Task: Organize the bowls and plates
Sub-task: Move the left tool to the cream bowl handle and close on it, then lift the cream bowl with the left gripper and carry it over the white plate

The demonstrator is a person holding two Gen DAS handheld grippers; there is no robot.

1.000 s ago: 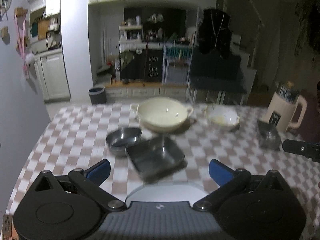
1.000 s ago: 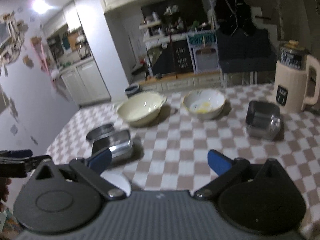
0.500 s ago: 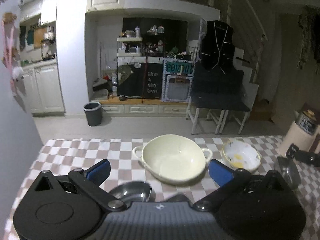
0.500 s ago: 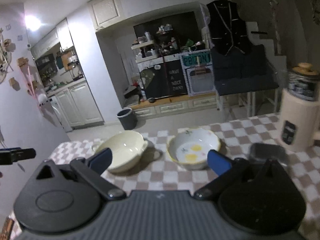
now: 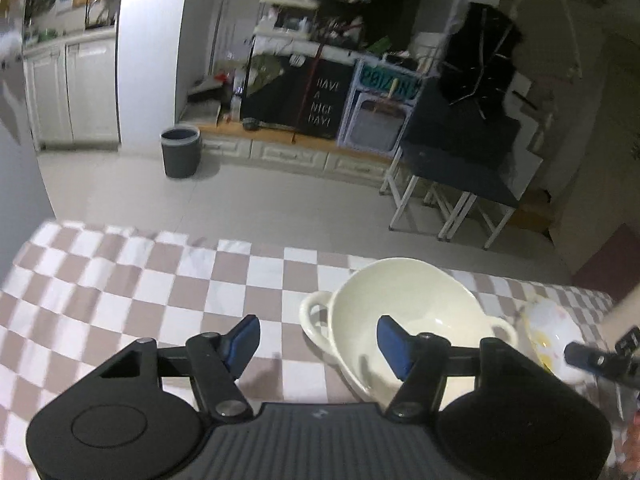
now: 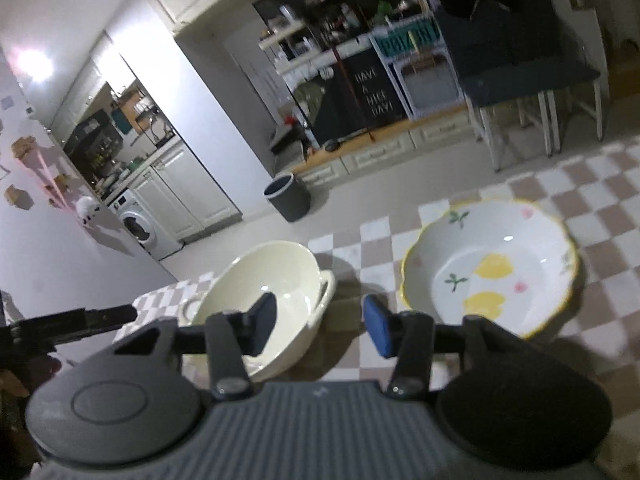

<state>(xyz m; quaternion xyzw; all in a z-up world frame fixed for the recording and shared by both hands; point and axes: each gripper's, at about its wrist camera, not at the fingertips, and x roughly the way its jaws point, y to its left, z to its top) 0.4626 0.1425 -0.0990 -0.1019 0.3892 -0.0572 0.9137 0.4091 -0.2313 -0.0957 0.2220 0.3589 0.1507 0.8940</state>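
Note:
A cream two-handled bowl (image 5: 404,312) sits on the checkered table, also in the right wrist view (image 6: 264,288). My left gripper (image 5: 318,340) is open, its jaws straddling the bowl's left handle (image 5: 314,314). My right gripper (image 6: 320,328) is open, straddling the bowl's right handle (image 6: 326,286). A white bowl with lemon pattern (image 6: 492,264) sits right of it, also at the left wrist view's right edge (image 5: 548,336). Neither gripper holds anything.
The checkered tablecloth (image 5: 120,280) spreads to the left, with the table's far edge just beyond the bowls. Past it are floor, a dark bin (image 5: 180,152), cabinets and a dark side table (image 6: 532,76). The other gripper shows at each view's side.
Both grippers moved forward and closer to the cream bowl and narrowed their jaws. The steel bowl, square tray, steel container and kettle have dropped out of view.

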